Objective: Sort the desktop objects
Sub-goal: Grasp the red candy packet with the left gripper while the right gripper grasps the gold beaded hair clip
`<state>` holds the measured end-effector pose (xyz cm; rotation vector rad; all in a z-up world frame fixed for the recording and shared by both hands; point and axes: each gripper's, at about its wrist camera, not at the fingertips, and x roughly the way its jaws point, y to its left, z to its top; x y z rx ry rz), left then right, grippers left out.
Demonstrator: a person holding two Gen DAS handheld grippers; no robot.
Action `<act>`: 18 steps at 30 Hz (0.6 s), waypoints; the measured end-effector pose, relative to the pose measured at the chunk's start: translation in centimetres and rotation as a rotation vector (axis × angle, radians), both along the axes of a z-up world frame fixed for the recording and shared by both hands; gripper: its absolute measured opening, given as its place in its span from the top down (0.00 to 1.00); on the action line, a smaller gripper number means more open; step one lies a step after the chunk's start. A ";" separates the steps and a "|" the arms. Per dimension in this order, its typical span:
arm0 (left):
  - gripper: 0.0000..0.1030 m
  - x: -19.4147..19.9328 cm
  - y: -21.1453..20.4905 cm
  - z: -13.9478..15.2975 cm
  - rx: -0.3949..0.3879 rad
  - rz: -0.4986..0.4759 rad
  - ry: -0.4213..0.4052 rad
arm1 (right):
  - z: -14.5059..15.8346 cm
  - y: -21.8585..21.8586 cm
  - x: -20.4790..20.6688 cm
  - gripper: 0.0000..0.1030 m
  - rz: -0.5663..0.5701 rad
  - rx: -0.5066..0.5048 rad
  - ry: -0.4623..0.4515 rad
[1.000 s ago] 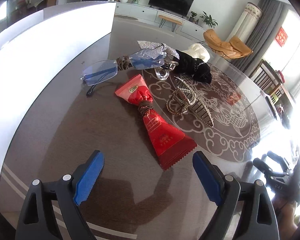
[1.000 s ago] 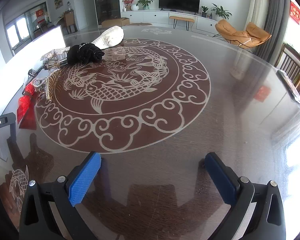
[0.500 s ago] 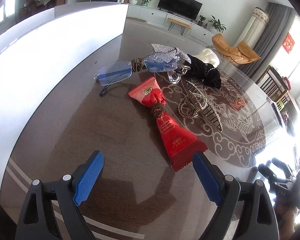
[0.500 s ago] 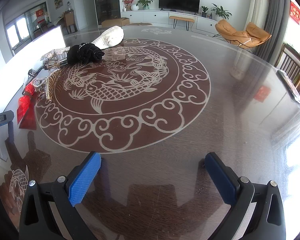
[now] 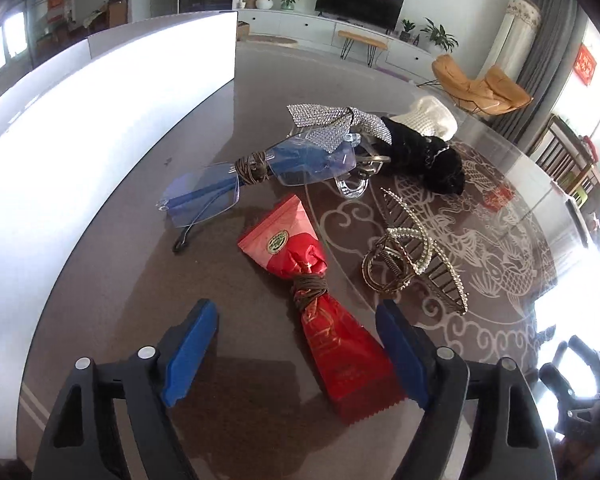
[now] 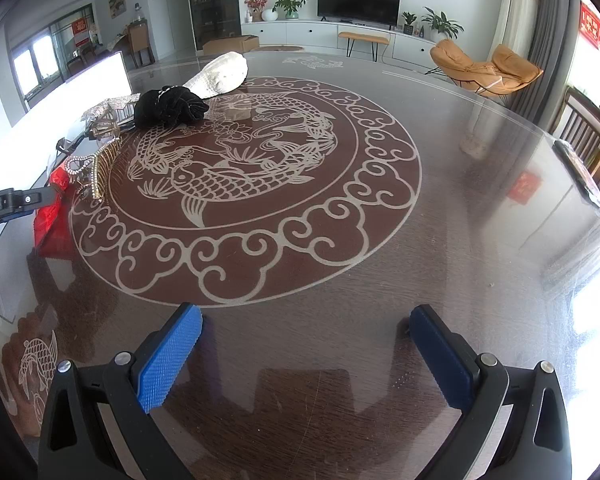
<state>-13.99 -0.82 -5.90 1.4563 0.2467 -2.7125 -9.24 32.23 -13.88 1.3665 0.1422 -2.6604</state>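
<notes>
From the left wrist camera, six loose things lie on the round table (image 5: 112, 280): one red packet (image 5: 320, 312) tied at its waist with brown cord, one pair of glasses (image 5: 260, 176) bound with cord, one pearl hair claw (image 5: 404, 264), one rhinestone bow (image 5: 336, 124), one black scrunchie (image 5: 424, 160) and one white knitted piece (image 5: 428, 118). A white panel (image 5: 100, 120) borders the table on the left; bare tabletop lies between it and the packet. The left gripper (image 5: 300, 356) is spread wide, its blue pads on either side of the packet's near end; whether the right pad touches the wrapper is hard to say.

From the right wrist camera, the same cluster sits far left, the packet (image 6: 52, 224) nearest the rim. The patterned centre is open. The right gripper (image 6: 304, 356) is released, holding nothing above bare glass.
</notes>
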 end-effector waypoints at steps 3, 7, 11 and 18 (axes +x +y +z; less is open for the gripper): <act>0.42 -0.8 1.3 -0.2 -0.120 -0.005 0.013 | 0.0 0.0 0.0 0.00 0.000 0.000 0.000; 0.80 -0.1 0.6 0.3 -0.065 -0.068 0.011 | 0.0 0.0 0.0 0.00 0.000 0.000 0.000; 0.80 2.4 -2.2 0.5 0.069 -0.078 -0.019 | 0.0 0.0 0.0 0.00 -0.003 -0.002 0.001; 0.80 4.8 -5.7 0.4 0.157 0.013 0.008 | 2.8 -12.0 -2.2 0.02 0.325 -0.130 0.001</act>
